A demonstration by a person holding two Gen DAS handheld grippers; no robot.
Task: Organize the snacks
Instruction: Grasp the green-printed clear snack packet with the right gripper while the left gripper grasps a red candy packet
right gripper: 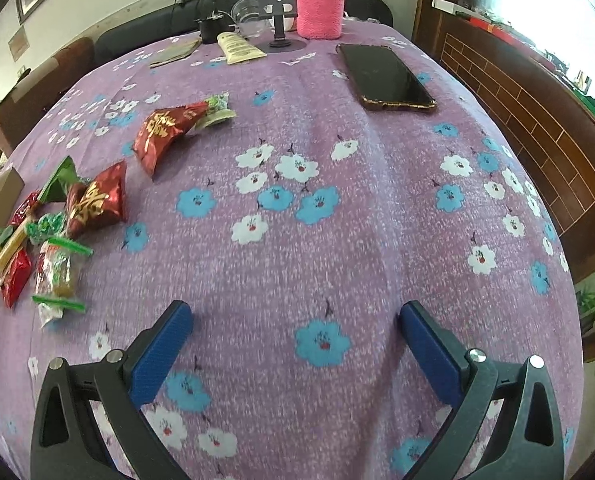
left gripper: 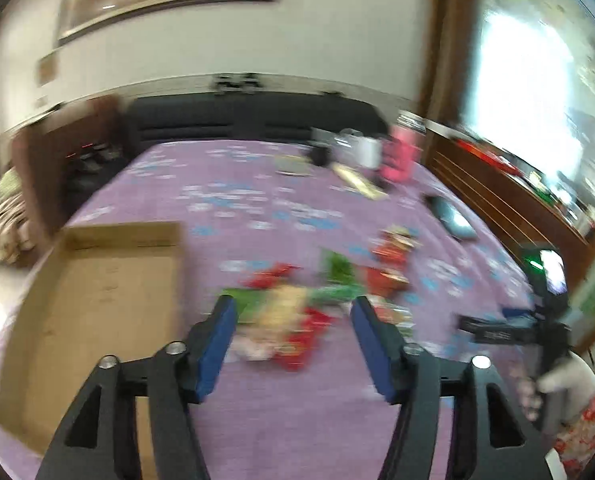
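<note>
Both hand-held grippers have their blue-padded fingers spread apart with nothing between them. Seen in the blurred left wrist view, the left hand-held gripper point(left gripper: 293, 306) hangs over a purple flowered cloth point(left gripper: 257, 208) covering the worktop, pointed at a loose heap of snacks point(left gripper: 293, 320) in red, green and pale wrappers that lies just ahead of its fingertips. An open cardboard box point(left gripper: 93, 304) sits flat on the cloth to the left of the heap, near it but apart. The right hand-held gripper point(right gripper: 295, 312) hovers over a bare stretch of the cloth point(right gripper: 317, 160), well apart from the snacks. From its view the snack heap point(right gripper: 45, 240) lies far to the left, with one red packet bearing gold characters point(right gripper: 101, 200) at its near edge and another red packet point(right gripper: 165, 132) set apart further back, its end touching a small green-and-white pack point(right gripper: 217, 110). A black phone point(right gripper: 385, 76) lies flat on the far right of the cloth. At the back edge stand a bottle in a pink knitted sleeve point(right gripper: 320, 8), a dark phone stand point(right gripper: 279, 12), and a pale tube point(right gripper: 239, 48) lying on its side.
</note>
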